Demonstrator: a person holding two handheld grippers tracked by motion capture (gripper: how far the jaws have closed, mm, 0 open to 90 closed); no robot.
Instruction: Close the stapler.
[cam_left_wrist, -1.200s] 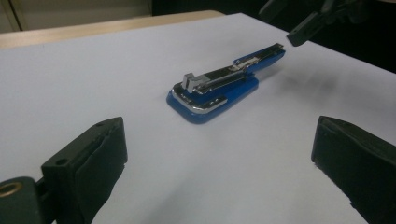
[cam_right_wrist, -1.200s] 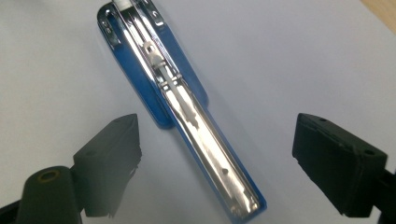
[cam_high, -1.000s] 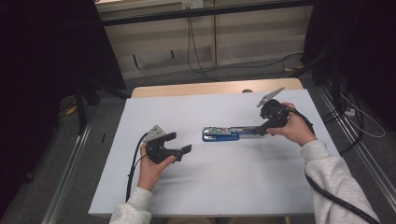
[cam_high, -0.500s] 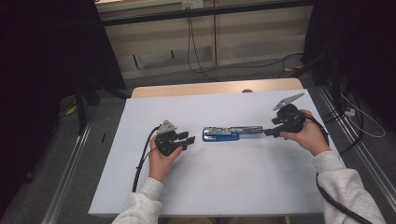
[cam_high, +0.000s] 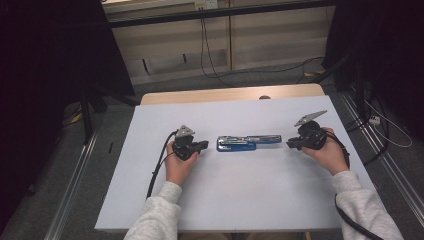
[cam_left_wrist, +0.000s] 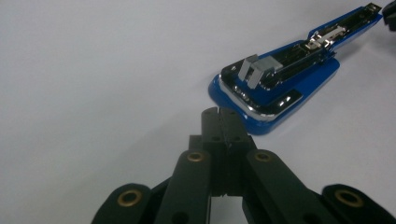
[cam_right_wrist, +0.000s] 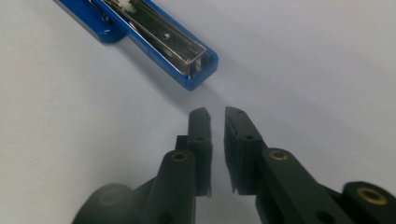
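Note:
A blue stapler (cam_high: 247, 142) lies folded open flat on the white table (cam_high: 235, 200), its chrome staple channel facing up. My left gripper (cam_high: 204, 145) rests just left of the stapler's wide base (cam_left_wrist: 275, 88), jaws pressed together with nothing in them (cam_left_wrist: 219, 112). My right gripper (cam_high: 290, 144) sits a short way off the stapler's narrow right end (cam_right_wrist: 187, 60). Its jaws (cam_right_wrist: 217, 112) stand a narrow gap apart and hold nothing. Both grippers point inward at the stapler, apart from it.
A wooden tabletop edge (cam_high: 225, 93) shows behind the white sheet. Cables (cam_high: 210, 55) trail on the floor beyond, and metal rails (cam_high: 75, 200) run along both sides of the table. A cable (cam_high: 157, 167) hangs from the left gripper.
The right gripper has pulled back rightward from the stapler's right end, leaving it on the table. The left gripper has moved forward and right, up close to the stapler's left end.

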